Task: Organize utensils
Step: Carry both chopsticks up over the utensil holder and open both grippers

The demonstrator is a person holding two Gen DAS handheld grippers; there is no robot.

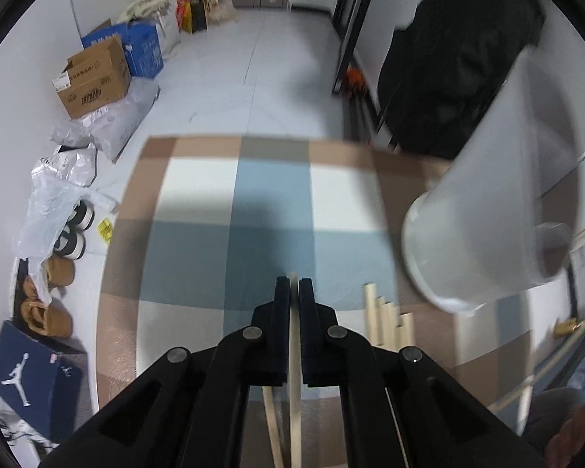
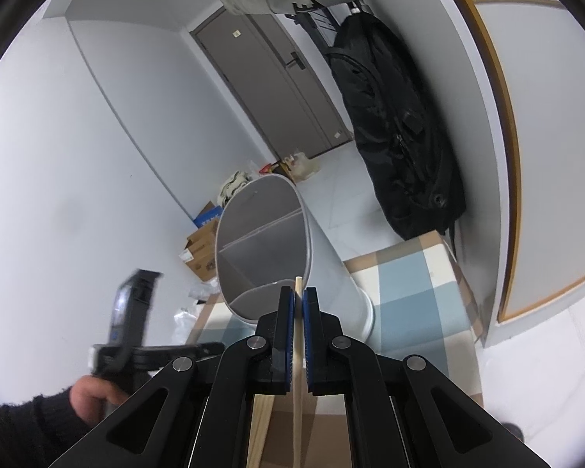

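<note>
Two chopsticks are in play, one in each gripper. My left gripper (image 1: 295, 284) is clamped on a pale wooden chopstick (image 1: 295, 390) that runs straight back between the pads, its tip just showing past the fingertips. In the right wrist view my right gripper (image 2: 299, 292) is likewise closed on a second pale wooden chopstick (image 2: 298, 351), whose tip pokes out toward twelve o'clock.

Below the left gripper lies the checked blue, white and tan cloth (image 1: 269, 202) that covers the counter. On it, at about four o'clock from the left fingertips, a small row of pale wooden stick ends (image 1: 388, 323) sits waiting. The tall translucent white plastic holder (image 1: 491, 195) leans at two o'clock in the left view; from the right wrist its oval mouth (image 2: 261, 249) opens just beyond the right chopstick's tip, at about eleven o'clock, with a divider showing inside. It looks tilted rather than upright, though I cannot tell what props it.

I judge the step in hand to be loading picked-up chopsticks into the holder. The right one is nearest: it calls for a short push forward and slightly left so the tip clears the rim, then a release once the stick is well inside. The left gripper, seen at eight o'clock in the right view in a person's hand (image 2: 91, 394), would need to swing across toward the mouth afterward.
</note>
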